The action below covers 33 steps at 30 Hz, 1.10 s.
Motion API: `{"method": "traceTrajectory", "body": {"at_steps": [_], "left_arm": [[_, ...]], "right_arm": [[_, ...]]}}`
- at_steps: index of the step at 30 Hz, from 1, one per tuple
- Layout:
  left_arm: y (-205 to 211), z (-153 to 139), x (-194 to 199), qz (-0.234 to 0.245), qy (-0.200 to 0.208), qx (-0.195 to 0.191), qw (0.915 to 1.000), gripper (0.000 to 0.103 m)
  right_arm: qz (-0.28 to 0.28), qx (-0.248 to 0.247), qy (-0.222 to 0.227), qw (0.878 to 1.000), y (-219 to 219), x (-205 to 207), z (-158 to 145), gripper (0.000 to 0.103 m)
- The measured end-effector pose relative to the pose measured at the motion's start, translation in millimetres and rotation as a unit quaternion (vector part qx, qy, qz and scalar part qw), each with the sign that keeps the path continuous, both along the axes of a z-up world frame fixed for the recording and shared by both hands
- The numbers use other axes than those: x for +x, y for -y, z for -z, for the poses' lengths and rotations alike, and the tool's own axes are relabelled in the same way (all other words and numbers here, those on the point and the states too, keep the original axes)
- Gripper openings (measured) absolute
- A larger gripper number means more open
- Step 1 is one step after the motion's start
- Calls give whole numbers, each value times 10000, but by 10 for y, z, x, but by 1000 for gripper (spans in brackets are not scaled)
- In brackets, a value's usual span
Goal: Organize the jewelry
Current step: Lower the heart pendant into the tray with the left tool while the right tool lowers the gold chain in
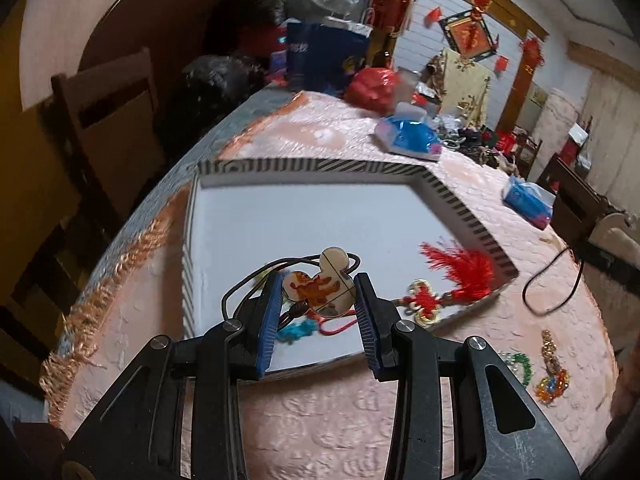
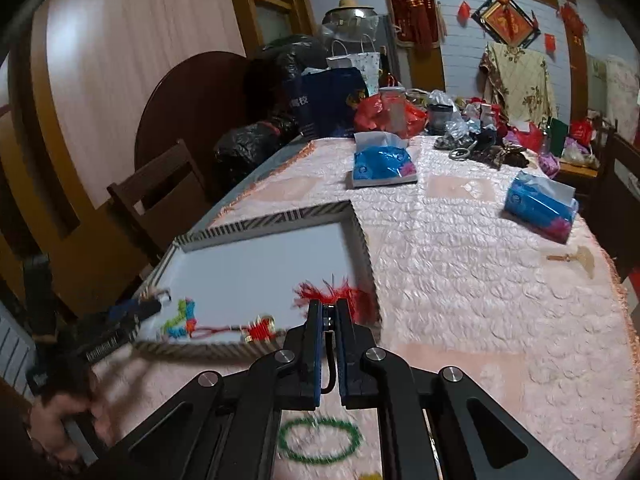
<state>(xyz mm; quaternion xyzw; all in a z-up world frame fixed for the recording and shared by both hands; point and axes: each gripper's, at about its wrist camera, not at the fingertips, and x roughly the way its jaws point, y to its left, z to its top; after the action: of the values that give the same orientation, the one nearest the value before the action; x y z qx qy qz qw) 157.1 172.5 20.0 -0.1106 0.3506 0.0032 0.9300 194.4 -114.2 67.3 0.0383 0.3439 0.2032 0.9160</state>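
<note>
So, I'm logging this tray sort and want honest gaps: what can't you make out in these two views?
- Left wrist view: the cord under the mouse-shaped pendant in the left gripper is hidden by the fingers.
- Right wrist view: whatever the right gripper pinches; only a dark cord shows.
- Right wrist view: green bead bracelet, motion-blurred and partly behind the gripper.
- Both views: the tray's near edge.

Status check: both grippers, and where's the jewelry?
Left gripper shut on mouse-shaped pendant, over the striped box. Right gripper shut, nothing held. Red tassel charm in box; green bead bracelet on tablecloth.
</note>
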Motion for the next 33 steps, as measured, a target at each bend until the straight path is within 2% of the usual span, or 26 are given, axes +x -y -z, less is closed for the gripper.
{"method": "traceTrajectory", "body": {"at_steps": [5, 12, 16, 24, 33], "left_arm": [[-77, 77, 5, -40, -59, -95, 9999, 35], [-80, -11, 63, -64, 74, -49, 9999, 35], [-69, 23, 132, -165, -26, -23, 9999, 35], [-40, 256, 191, -270, -451, 79, 9986, 35], [-37, 397, 74, -357, -579, 197, 9975, 35]], "right_arm": [[-110, 52, 67, 9999, -145, 166, -60, 5], [-342, 153, 148, 9992, -361, 269, -69, 5], [-362, 320, 17, 9988, -438, 364, -10, 5], [-366, 815, -675, 9937, -561, 603, 338, 5], [-153, 654, -1085, 9918, -508, 675, 707, 5]]}}
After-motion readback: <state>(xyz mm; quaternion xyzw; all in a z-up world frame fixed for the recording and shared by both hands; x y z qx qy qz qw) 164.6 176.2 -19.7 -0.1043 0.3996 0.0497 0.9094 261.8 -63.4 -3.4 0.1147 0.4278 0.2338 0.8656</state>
